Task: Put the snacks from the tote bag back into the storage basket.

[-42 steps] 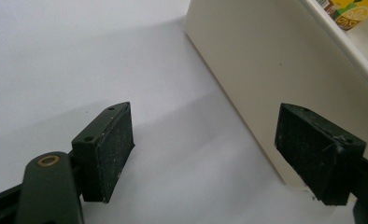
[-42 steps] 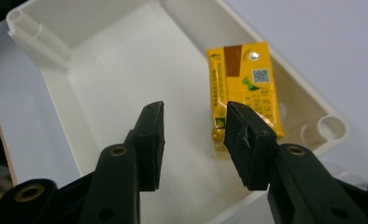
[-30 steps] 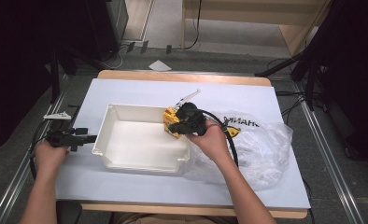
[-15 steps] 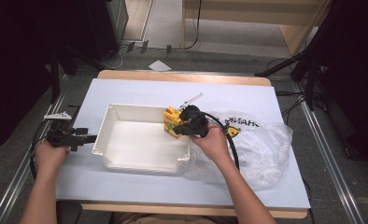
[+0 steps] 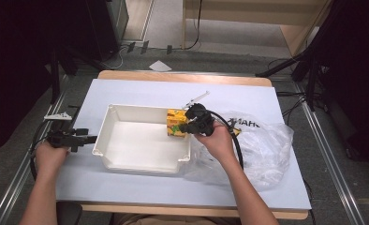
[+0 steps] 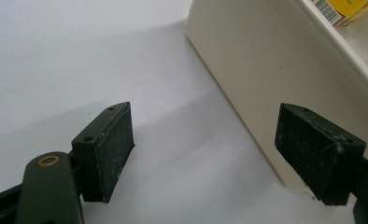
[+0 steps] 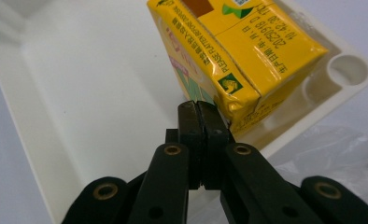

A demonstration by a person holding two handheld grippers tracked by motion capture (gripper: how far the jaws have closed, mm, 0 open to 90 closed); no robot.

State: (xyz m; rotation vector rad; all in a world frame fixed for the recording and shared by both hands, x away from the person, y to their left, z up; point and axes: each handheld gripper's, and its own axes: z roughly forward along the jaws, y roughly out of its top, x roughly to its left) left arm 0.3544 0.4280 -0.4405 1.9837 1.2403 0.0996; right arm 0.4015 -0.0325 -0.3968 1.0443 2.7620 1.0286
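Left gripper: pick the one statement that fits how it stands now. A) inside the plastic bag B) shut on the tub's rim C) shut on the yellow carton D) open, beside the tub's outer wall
D: the left gripper has its jaws wide apart with nothing between them, next to the white tub wall.

Clear plastic bag (image 5: pixel 267 150) on table (image 5: pixel 136 89); paper scrap (image 5: pixel 160 65) on floor

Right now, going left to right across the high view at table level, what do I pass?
Left gripper → white tray → yellow carton at the tray's right end → right gripper, shut on the carton's edge → clear plastic bag.
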